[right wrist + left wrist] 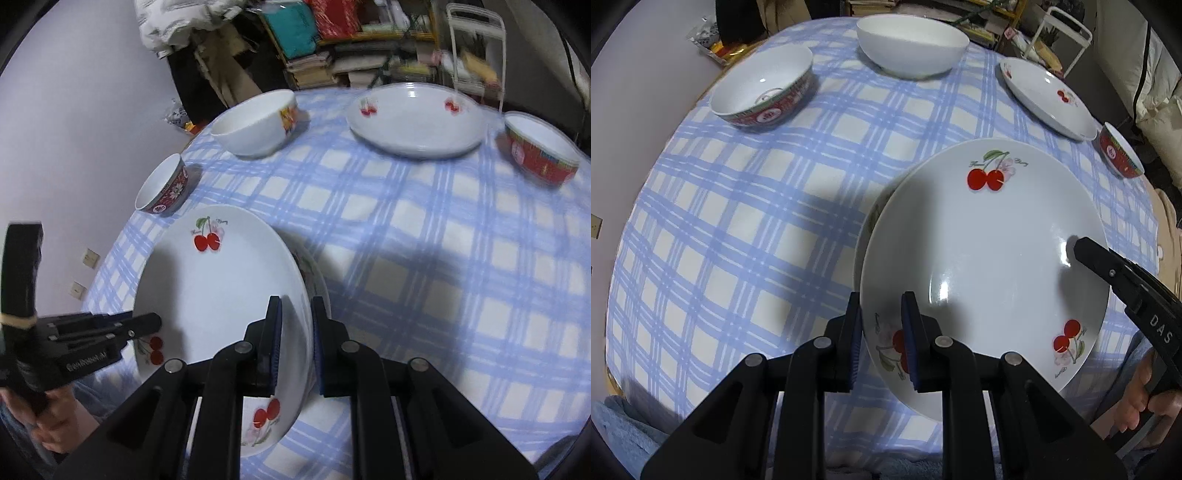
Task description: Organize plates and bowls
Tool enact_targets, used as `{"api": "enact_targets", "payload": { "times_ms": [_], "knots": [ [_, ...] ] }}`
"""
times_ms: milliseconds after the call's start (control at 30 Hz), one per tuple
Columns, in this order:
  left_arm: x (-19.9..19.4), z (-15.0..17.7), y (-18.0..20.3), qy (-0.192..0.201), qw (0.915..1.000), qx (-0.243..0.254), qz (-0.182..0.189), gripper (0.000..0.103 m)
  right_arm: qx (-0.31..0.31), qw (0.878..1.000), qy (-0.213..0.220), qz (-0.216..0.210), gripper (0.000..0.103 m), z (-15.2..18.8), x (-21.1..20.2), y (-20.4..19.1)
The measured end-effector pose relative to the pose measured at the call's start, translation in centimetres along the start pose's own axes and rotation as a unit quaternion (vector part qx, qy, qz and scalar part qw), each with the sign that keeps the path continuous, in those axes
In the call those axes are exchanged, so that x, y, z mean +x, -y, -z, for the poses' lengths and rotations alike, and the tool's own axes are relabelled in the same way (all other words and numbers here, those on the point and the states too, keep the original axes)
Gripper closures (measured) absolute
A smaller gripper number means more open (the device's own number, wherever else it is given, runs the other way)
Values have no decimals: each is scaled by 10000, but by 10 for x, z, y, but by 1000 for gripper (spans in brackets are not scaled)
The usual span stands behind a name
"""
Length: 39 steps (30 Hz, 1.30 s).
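Observation:
A white cherry plate [982, 258] is held over a second plate [866, 229] whose edge shows under it on the checked tablecloth. My left gripper [881, 332] is shut on the plate's near-left rim. My right gripper [297, 332] is shut on the opposite rim of the same plate [221, 280]; the lower plate's edge [314, 273] shows beside it. The right gripper's finger [1100, 258] shows in the left wrist view, and the left gripper [147, 323] in the right wrist view.
On the blue checked tablecloth [757, 221] stand a red-patterned bowl [764, 92], a large white bowl [912, 44], another cherry plate [1045, 96] and a small red bowl [1119, 151]. Shelves, books and a white chair [476, 44] stand behind the table.

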<state>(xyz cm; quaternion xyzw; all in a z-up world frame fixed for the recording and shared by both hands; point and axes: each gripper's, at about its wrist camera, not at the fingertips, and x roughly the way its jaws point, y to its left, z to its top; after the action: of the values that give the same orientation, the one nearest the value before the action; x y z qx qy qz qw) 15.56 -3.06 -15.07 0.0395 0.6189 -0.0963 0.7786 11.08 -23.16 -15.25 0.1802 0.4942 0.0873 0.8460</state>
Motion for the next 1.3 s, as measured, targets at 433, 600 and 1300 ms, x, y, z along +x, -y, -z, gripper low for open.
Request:
{"api": "enact_targets", "payload": {
  "times_ms": [433,600,1300],
  "knots": [
    [16,-3,1,-205,9995,-159,156,83,-259,9987,200,390,90,4,11,3],
    [15,-4,7,-150,9998,-101,11,83,-256,9985,185,453,92,5,14,6],
    [8,-1,9,42,9998,-100,-154,83,-328,9970,363,599,92,8,7,4]
  ]
}}
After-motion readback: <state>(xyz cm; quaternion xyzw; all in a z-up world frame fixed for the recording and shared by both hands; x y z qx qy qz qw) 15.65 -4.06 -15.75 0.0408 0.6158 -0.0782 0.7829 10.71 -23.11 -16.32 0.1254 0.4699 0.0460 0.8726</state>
